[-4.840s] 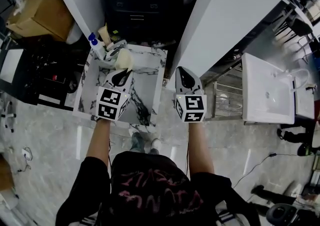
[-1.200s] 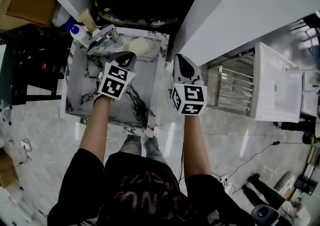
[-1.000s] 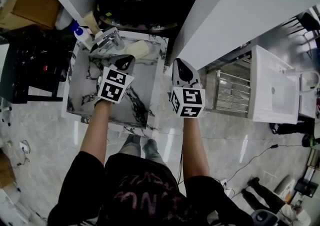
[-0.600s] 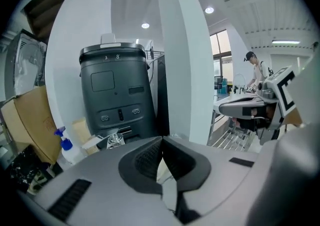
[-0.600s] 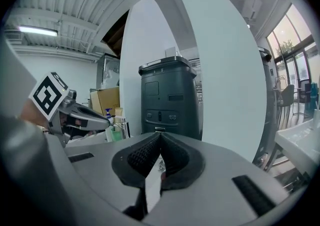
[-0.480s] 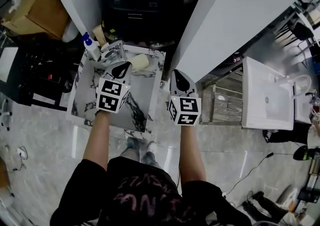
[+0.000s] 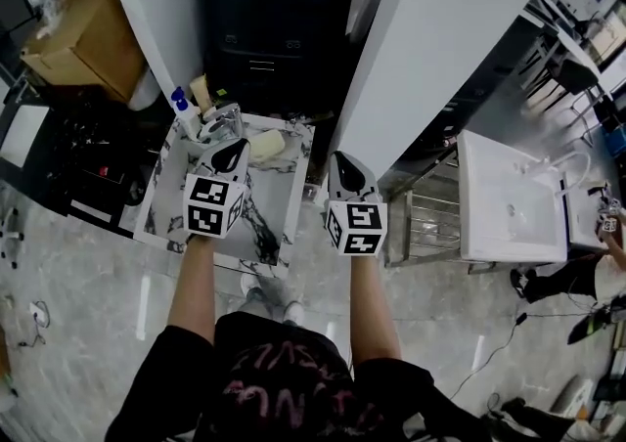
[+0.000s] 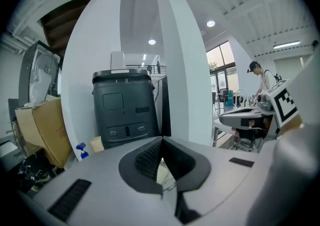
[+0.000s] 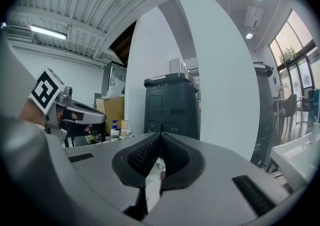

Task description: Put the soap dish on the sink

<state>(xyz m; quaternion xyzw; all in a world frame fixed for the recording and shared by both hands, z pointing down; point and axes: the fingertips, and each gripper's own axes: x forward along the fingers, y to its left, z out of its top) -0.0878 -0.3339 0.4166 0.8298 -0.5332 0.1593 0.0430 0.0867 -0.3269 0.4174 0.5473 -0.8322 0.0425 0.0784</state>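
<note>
Now the left tool [image 7: 233,149] and right tool [image 7: 350,172] are pressed together by the veined marble sink [image 7: 266,205].

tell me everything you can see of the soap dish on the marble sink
The soap dish is a small, pale cream piece with rounded corners, plain and matt-looking. It is too small to tell its material or whether it holds soap. It lies on the back rim of the white, dark-veined marble sink, just right of the chrome tap. In the head view the left tongs, shut and empty, point at it from close beside it, not holding it.
</note>
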